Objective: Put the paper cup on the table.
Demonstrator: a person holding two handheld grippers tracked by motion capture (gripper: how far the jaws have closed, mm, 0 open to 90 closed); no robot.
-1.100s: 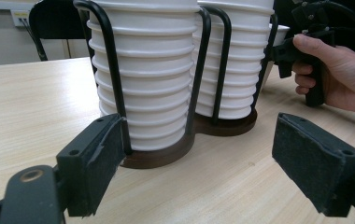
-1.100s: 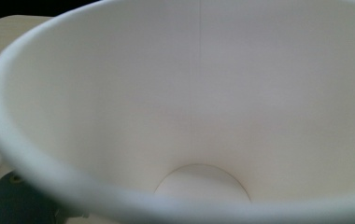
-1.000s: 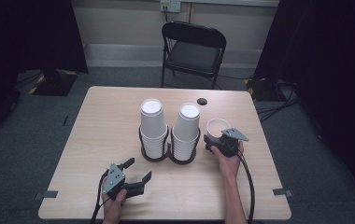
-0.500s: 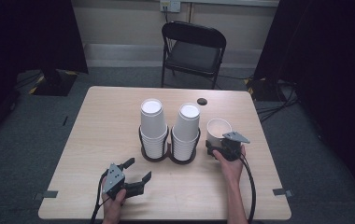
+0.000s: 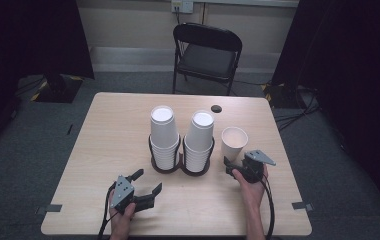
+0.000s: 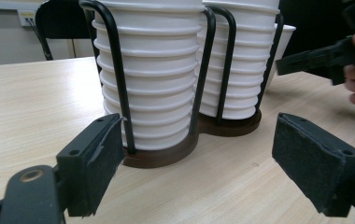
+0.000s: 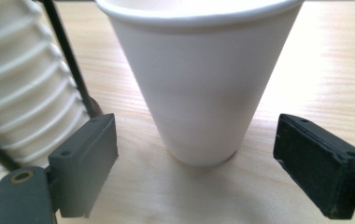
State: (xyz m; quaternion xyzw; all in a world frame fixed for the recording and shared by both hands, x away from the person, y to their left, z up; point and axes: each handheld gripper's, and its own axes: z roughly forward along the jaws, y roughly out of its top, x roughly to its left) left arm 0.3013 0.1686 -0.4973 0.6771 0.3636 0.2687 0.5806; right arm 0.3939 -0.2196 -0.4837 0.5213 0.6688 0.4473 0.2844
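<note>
Jaws of the right gripper (image 7: 194, 163) are spread wide, nothing held; the single paper cup (image 7: 196, 79) is seen just ahead of the gap, untouched. Left gripper (image 6: 199, 163) is likewise held wide open and empty, aimed at the cup holder (image 6: 166, 156) with its two cup stacks (image 6: 152, 70). In the high view the right gripper (image 5: 238, 167) is placed at 6 o'clock of the cup (image 5: 234, 143); the left gripper (image 5: 145, 185) sits at 7 o'clock of the holder (image 5: 180, 167), near the front edge. The cup stands upright, mouth up, long axis vertical, just at 3 o'clock of the holder. Light wood table (image 5: 103, 140) is matte; a small dark disc (image 5: 216, 108) lies near its far edge. A black folding chair (image 5: 205, 55) is seen beyond, on grey carpet (image 5: 23, 150), with dark curtains at both sides.
</note>
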